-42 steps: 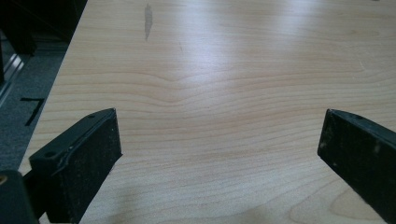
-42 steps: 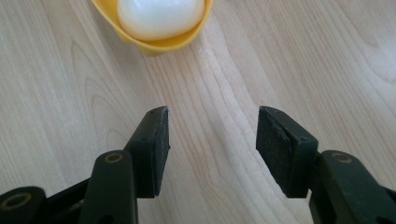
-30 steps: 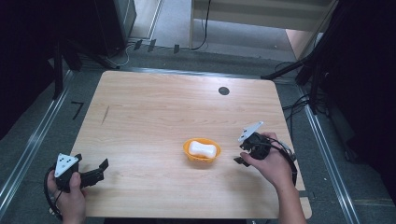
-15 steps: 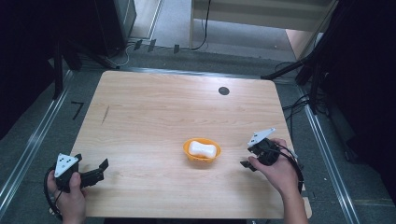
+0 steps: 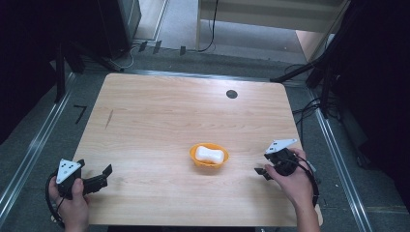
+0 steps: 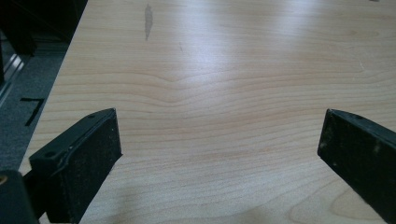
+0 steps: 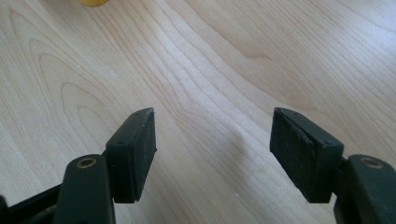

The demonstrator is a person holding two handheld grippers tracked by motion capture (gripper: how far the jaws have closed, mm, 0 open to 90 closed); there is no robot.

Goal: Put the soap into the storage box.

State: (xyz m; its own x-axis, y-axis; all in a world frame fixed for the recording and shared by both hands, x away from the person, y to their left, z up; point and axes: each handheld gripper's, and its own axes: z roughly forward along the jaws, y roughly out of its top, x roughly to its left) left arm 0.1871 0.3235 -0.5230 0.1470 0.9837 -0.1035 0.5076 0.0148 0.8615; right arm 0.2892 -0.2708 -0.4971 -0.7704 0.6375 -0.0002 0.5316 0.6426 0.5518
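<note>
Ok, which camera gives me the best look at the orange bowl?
The high view: the whole orange bowl sits mid-table with a white block inside. The right gripper view catches just a yellow-orange sliver at its top edge. The left gripper view looks over bare table.

Bowl point(image 5: 209, 155) on table point(image 5: 159, 116) centre, between left claw point(image 5: 99, 178) and right claw point(image 5: 263, 166).

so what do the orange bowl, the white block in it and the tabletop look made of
Orange bowl: probably plastic, with uniform bright colour and a smooth rim. White block: possibly soap or foam, matte with rounded edges; too small to tell. Tabletop: light wood or wood-look laminate, with visible grain and a soft sheen.
</note>
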